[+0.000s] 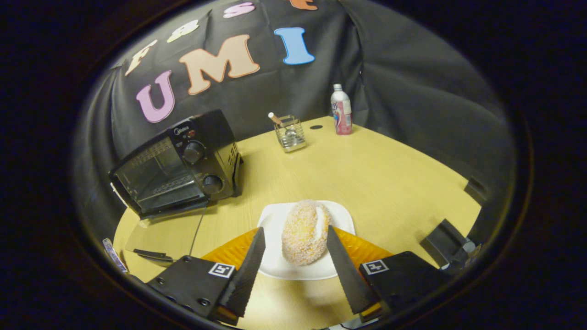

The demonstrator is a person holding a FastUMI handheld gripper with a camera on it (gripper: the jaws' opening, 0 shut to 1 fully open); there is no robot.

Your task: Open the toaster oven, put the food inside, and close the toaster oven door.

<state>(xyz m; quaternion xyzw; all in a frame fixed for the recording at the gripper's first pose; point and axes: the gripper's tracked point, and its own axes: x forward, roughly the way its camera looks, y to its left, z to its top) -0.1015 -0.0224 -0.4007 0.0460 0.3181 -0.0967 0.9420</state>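
Gripper (296, 236) fingers apart, straddling the sugared pastry (305, 231) on its white plate (279, 266) at lower centre, not visibly pressing it. Toaster oven (176, 165) sits centre-left with door shut (soft, crumbly food: a hard squeeze may crush it). Bare table (390, 183) between them leaves open room.

Fingers: the gripper (296, 238) was open, one finger on each side of the bun (305, 231), with small gaps.
Way to the oven (176, 165): bare table (390, 183).
Oven door (158, 176): closed, blocking the inside.
Far back: wire basket (290, 133) and bottle (341, 110), well apart.
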